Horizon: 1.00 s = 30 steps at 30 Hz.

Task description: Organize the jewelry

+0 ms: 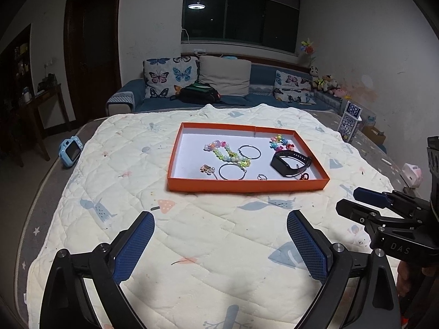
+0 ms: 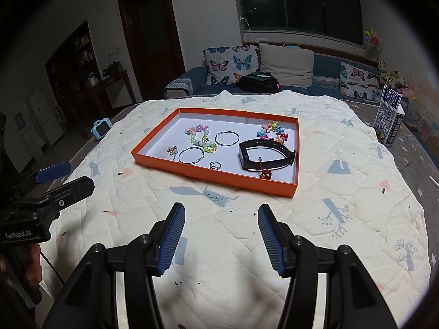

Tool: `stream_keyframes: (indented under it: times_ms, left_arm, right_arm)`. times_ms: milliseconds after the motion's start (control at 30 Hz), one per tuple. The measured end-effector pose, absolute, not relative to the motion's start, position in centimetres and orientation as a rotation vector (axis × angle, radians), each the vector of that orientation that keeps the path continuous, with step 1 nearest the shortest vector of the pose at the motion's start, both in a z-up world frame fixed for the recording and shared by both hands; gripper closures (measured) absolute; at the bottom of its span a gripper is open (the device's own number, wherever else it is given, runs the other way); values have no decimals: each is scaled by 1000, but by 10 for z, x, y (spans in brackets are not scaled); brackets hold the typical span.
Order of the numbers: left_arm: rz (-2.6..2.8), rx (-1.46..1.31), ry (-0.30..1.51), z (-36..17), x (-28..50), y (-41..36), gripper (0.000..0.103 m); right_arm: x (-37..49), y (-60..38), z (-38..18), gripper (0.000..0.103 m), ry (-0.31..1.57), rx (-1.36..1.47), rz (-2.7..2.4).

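An orange tray [image 1: 247, 186] [image 2: 208, 175] lies on the quilt and holds the jewelry: a green bead bracelet [image 1: 229, 155] [image 2: 201, 138], a colourful bead bracelet [image 1: 279, 142] [image 2: 273, 131], two hoop earrings [image 1: 249, 152] [image 1: 231, 171] [image 2: 226, 138] [image 2: 191, 155], a black band [image 1: 290, 162] [image 2: 264, 156], a small ring [image 1: 262, 176] [image 2: 214, 165], a red charm [image 2: 265, 175] and a gold charm [image 1: 207, 168] [image 2: 172, 150]. My left gripper [image 1: 219, 220] and right gripper [image 2: 221, 213] are both open and empty, above the quilt short of the tray.
A cream quilt [image 1: 192, 233] covers the table. A blue toy camera [image 1: 70, 150] lies at the left edge, a printed box [image 2: 389, 118] stands at the right. A sofa with butterfly cushions [image 1: 170, 76] and a black bag [image 1: 199, 93] stands behind.
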<state>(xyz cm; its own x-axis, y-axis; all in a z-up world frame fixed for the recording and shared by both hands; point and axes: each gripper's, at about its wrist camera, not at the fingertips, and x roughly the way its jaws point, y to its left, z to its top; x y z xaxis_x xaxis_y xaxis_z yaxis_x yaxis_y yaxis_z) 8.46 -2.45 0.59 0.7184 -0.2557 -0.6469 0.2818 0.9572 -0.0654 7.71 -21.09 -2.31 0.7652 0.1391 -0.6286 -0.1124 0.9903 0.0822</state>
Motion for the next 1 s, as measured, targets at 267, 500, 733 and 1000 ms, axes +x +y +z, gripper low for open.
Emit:
stream_keyframes:
  times_ms: [267,500,733,1000]
  left_arm:
    - [-296,46,713,4,86,-28,0]
    - [-294,44,713,3,86,-28,0]
    - [-293,44,720,-1,86,-26,0]
    - [-299,43,721,-3,87,-26,0]
  right_arm:
    - [77,-211,-23,42,682,39,138]
    - [76,-210,-23,42,681,39,141]
    - [76,-209,-22,42,679,37,142]
    - [77,-209,-22,42,685,37,146]
